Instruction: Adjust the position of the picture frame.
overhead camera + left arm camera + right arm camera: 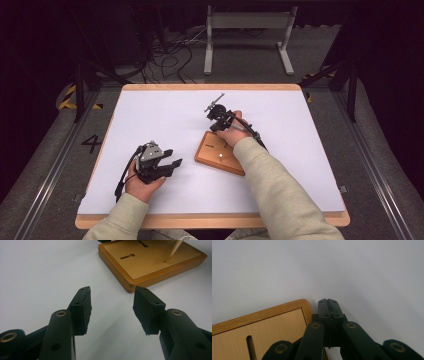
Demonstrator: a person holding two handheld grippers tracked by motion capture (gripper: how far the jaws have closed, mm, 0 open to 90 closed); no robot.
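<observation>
**Shut right gripper at the wooden board's corner**

The wooden board (220, 154) lies flat near the middle of the white table (150, 115), a thin peg (172, 251) standing in it; the right gripper (328, 305) sits at the board's far corner, jaws pressed together with nothing visible between them; the left gripper (169, 161) rests on the table left of the board, near it, jaws apart and empty.

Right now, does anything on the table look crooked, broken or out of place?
Only mildly: the wooden board lies turned at an angle to the table edges, not square. A thin peg stands in it, leaning in the left gripper view. Nothing looks spilled or damaged.
</observation>
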